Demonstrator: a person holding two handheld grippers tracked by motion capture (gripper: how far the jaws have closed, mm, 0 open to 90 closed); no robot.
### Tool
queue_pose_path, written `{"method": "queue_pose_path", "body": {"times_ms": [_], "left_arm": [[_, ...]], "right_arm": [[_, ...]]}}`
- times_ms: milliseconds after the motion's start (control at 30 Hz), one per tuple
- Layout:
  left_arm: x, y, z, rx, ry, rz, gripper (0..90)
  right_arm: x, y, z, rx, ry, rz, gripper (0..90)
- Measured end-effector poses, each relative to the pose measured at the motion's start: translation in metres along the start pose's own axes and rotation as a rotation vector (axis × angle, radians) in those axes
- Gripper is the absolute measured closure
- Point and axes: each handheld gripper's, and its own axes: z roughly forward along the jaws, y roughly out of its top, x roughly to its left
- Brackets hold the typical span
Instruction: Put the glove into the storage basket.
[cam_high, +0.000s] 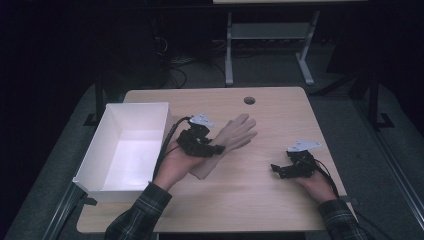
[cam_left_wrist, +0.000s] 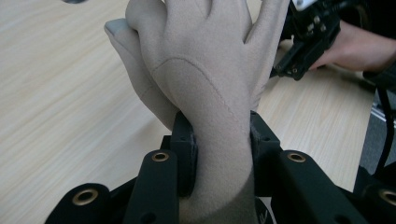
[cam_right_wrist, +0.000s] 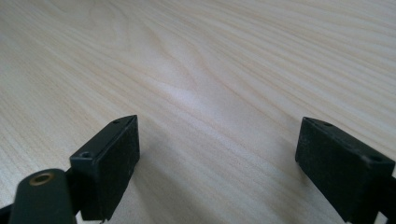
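Observation:
A beige fabric glove (cam_high: 235, 134) is held above the middle of the wooden table (cam_high: 260, 200), fingers pointing to the far right. My left gripper (cam_high: 210, 147) is shut on its wrist part. In the left gripper view both black pads press the cuff of the glove (cam_left_wrist: 205, 93) from either side, and its fingers rise away from the camera. My right gripper (cam_high: 278, 170) rests low on the table at the right, held by a hand. Its jaws stand wide apart over bare wood (cam_right_wrist: 210, 93), with nothing between them.
A white open box (cam_high: 125, 150) stands along the table's left edge, nothing visible inside. A round cable hole (cam_high: 249, 100) is near the far edge. Cables trail from both grippers. The other gripper (cam_left_wrist: 308, 42) and its hand appear at the upper right of the left gripper view.

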Motion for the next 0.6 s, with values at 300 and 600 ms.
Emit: {"method": "queue_pose_path", "body": {"times_ms": [300,600], "left_arm": [[0.024,-0.004,-0.052,-0.055,0.073,-0.045,69.0],[0.051,-0.032,-0.094,-0.111,0.160,-0.122,69.0]], "right_arm": [[0.000,0.000,0.000,0.001,-0.001,-0.004,13.2],[0.000,0.000,0.000,0.002,-0.001,-0.005,13.2]]}}
